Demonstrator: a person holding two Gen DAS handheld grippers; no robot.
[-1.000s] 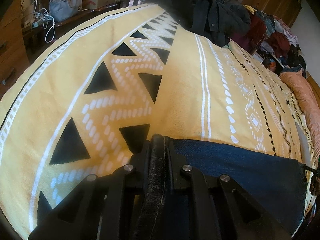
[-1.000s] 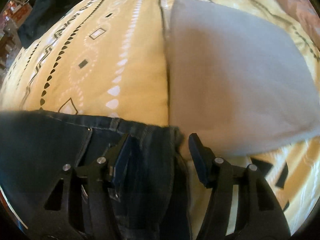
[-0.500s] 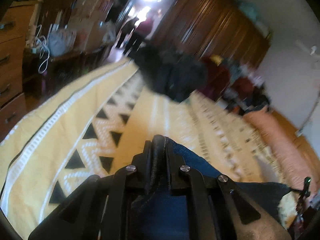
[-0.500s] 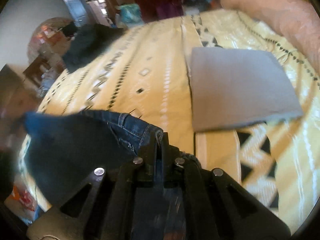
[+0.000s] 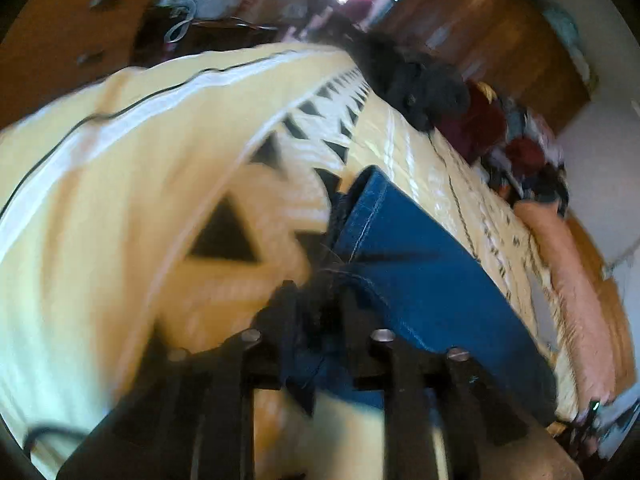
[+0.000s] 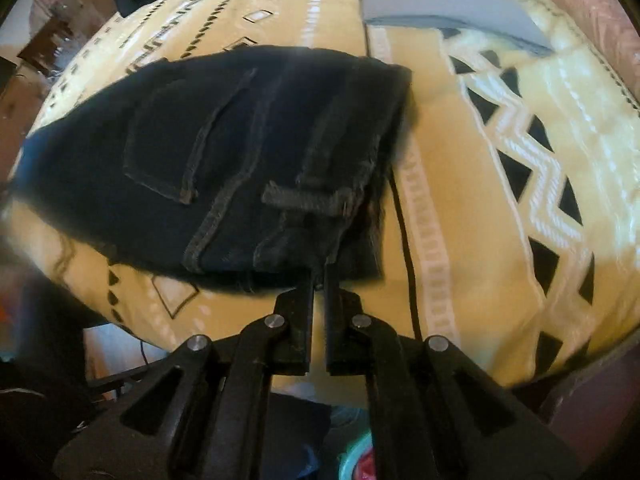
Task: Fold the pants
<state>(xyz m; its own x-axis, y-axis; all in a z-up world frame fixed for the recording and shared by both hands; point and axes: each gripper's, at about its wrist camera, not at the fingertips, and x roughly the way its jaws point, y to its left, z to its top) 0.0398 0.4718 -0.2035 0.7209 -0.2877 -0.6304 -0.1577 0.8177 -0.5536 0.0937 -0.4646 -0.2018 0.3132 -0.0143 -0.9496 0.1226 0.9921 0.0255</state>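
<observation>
Dark blue jeans [image 6: 240, 140] lie folded on the yellow patterned bed cover [image 6: 480, 240], back pocket and belt loop facing up. My right gripper [image 6: 319, 276] points steeply down at their near edge, shut on a thin bit of the waistband. In the blurred left wrist view the jeans [image 5: 420, 280] stretch away to the right as a flat blue panel. My left gripper [image 5: 318, 300] holds a bunched dark hem between its fingers, and its jaws are opening with the denim still between them.
A folded grey cloth [image 6: 440, 4] lies farther up the bed. A heap of dark and red clothes [image 5: 416, 88] sits at the far end, a pink blanket [image 5: 572, 280] along the right side. A brown wardrobe [image 5: 500, 32] stands behind. The bed's edge is just below my right gripper.
The right gripper went from open around the waistband to shut on it. Both grippers lifted and swept across the bed, laying the jeans folded. The left fingers now stand slightly wider apart.
</observation>
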